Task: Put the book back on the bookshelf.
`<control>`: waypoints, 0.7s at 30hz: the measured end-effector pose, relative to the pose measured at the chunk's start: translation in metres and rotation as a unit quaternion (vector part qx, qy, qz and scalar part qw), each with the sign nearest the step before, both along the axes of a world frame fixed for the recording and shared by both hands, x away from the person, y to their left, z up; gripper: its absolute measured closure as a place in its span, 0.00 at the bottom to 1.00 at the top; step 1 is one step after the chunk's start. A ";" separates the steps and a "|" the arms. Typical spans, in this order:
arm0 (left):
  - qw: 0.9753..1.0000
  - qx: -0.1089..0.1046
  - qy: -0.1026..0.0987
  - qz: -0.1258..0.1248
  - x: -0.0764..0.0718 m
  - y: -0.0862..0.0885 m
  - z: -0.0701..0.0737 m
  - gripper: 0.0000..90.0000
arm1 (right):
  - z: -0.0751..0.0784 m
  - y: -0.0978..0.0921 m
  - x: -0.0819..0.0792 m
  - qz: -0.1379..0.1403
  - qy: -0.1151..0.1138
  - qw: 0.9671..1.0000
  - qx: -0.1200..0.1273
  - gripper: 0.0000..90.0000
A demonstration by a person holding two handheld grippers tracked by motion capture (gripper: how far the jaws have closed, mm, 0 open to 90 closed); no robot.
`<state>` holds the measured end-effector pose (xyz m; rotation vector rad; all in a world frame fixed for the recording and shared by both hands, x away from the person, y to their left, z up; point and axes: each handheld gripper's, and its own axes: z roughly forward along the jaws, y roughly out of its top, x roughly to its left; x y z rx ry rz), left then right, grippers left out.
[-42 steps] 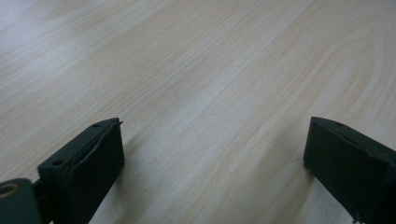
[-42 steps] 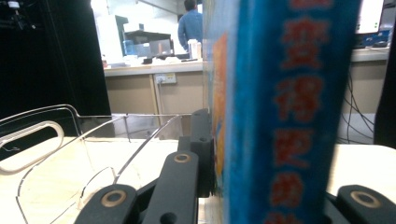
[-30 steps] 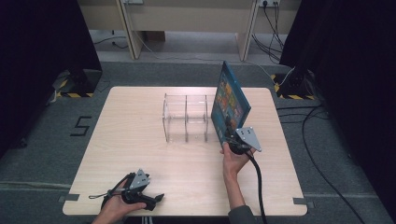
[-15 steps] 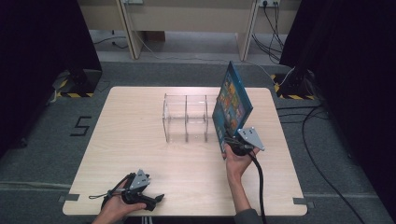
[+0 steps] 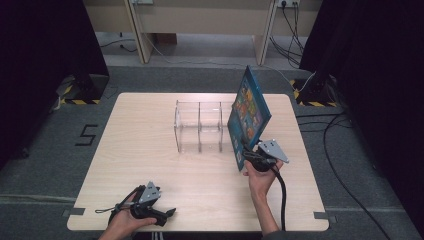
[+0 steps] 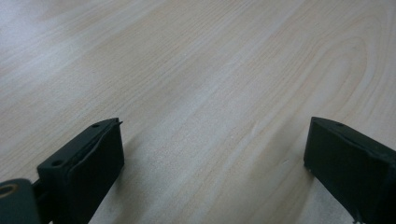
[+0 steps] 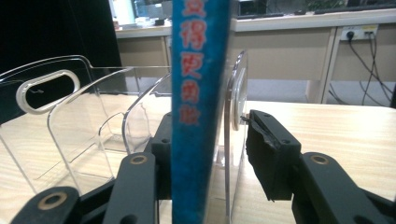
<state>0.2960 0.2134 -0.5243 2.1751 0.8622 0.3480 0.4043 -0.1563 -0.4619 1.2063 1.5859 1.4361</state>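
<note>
The high view looks down over the whole table [image 5: 150, 130]; each gripper view sits low and close, both sharing that same tabletop.

Even overhead light, bright table [image 5: 150, 145], dark surroundings, soft shadows, close blue spine [image 7: 198, 93] blurred

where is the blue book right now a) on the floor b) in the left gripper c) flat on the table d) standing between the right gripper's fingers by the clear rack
d, the blue book stands on edge in the right gripper beside the clear rack, while the left gripper rests open on the table.
</note>
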 end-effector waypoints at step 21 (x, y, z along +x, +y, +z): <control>1.000 0.000 0.001 -0.001 0.000 -0.001 0.000 0.03 | 0.004 -0.012 -0.016 0.029 0.020 0.999 0.005 0.49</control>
